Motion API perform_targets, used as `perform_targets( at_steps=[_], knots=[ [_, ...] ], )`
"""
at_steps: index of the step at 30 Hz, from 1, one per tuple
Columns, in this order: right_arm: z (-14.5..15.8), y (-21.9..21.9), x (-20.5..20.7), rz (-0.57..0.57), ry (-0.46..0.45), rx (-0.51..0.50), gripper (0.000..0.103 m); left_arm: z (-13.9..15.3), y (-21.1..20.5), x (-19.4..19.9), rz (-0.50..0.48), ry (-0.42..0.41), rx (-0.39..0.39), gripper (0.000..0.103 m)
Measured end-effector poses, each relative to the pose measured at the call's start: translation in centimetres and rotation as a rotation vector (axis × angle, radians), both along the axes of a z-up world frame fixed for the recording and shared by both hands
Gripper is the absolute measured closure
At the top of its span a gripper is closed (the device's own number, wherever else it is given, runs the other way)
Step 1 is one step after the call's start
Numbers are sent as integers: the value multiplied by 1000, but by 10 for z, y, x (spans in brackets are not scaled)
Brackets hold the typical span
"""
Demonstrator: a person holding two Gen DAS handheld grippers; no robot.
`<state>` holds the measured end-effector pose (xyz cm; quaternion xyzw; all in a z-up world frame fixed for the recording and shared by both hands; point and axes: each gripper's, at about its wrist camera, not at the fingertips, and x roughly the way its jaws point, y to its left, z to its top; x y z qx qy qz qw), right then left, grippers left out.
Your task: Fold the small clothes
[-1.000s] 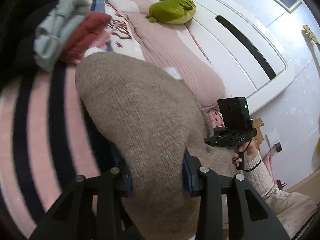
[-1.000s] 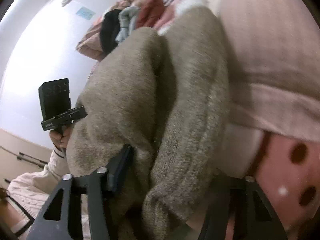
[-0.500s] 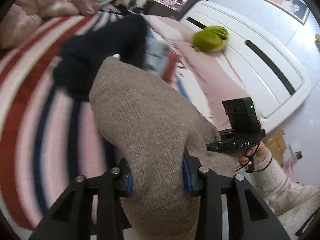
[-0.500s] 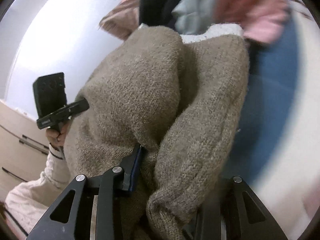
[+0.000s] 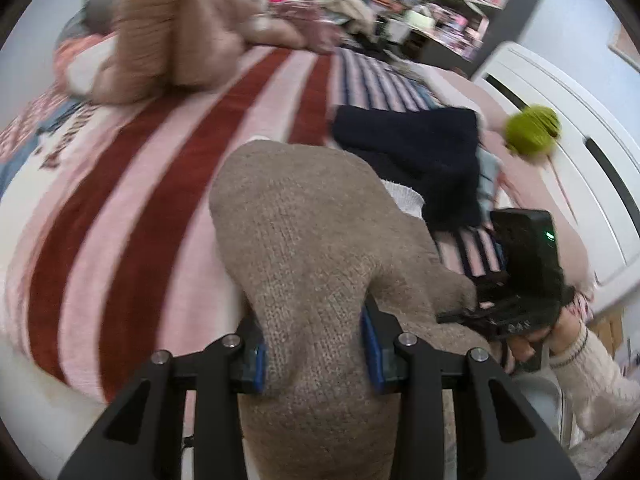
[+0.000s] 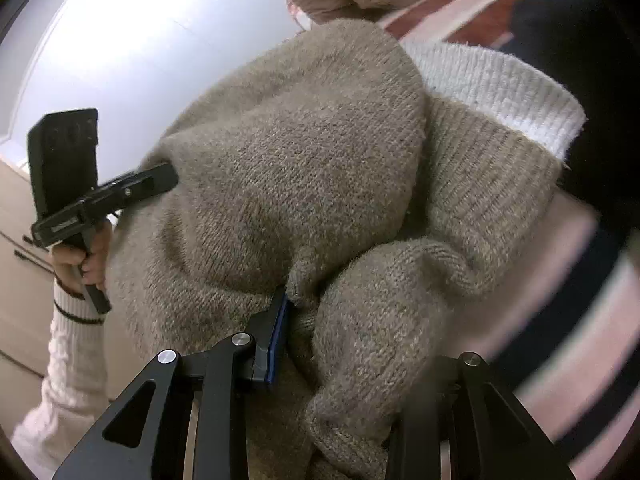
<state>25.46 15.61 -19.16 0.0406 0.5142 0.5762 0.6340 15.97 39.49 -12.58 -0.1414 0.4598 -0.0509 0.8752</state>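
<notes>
Clamping thick knit between its blue pads, the left gripper (image 5: 314,350) holds the taupe sweater (image 5: 304,248) bunched above the striped blanket (image 5: 132,208); the right gripper (image 6: 340,344) pinches another fold, likely so both can carry the bundle toward the navy garment (image 5: 416,152).

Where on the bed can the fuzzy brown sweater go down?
The striped pink-and-red blanket lies bare between the tan knit pile and the taupe knitted sweater. It is crowded on the right: the dark navy garment and the green plush toy.
</notes>
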Motion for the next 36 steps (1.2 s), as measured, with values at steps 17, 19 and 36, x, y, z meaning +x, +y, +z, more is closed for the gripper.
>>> perform_targets(
  at_steps=[17,19,36],
  knots=[
    [23,-33,-2,-40,-139,-2,66,-8,20,-48,200,7,86,36],
    [34,-53,-11,-55,-190,2,66,7,3,-59,183,-40,89,36],
    [86,-326,-116,-494,-614,-24,48,101,-288,-110,80,-543,241,26]
  ],
)
